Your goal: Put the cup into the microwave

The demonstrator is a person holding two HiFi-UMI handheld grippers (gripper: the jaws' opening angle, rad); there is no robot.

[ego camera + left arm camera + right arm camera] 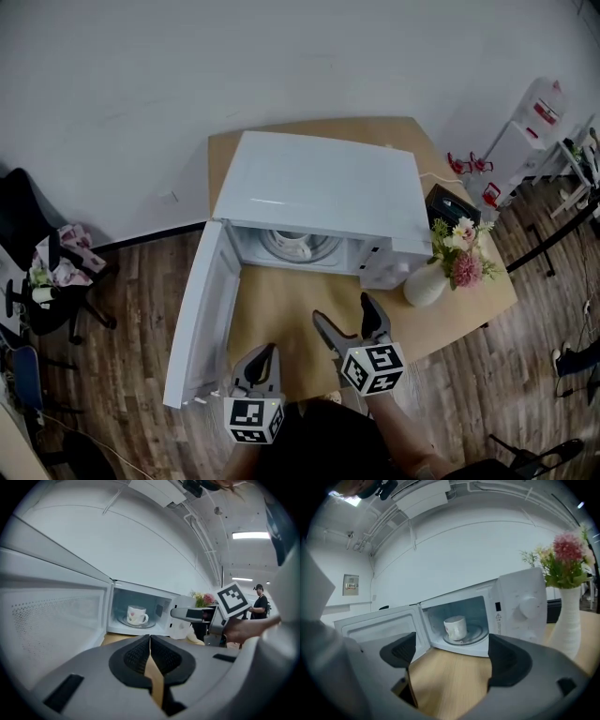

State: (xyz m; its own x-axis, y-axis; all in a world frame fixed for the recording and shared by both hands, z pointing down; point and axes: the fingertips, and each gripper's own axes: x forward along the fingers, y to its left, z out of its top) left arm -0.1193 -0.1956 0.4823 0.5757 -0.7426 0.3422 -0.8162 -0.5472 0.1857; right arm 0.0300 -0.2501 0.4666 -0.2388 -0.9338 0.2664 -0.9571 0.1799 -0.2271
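1. White microwave oven (319, 192) stands on a wooden table (281, 314); its door (197, 309) is swung fully open toward the person's left, exposing the cavity.
2. Cup (293, 246): white ceramic with a small pink motif on its side. It stands upright on the glass turntable (323, 248) inside the cavity, roughly at its centre, clear of the walls. Both gripper views show it there, untouched by either gripper.
3. Left gripper (265, 352): held low over the near edge of the table, in front of the open door and well apart from the cup. In the left gripper view its jaws are pressed together with nothing between them.
4. Right gripper (341, 307): held over the bare table top in front of the cavity opening, pointing toward the cup. In the right gripper view its jaws stand wide apart; only table top and the oven's front show between them, so it holds nothing.
5. White vase (424, 284) of pink and cream flowers (461, 251) stands on the table just beside the oven's control-panel end, at the person's right.
6. Wood-plank floor (141, 309) surrounds the table; a black office chair (33, 244) stands at far left.
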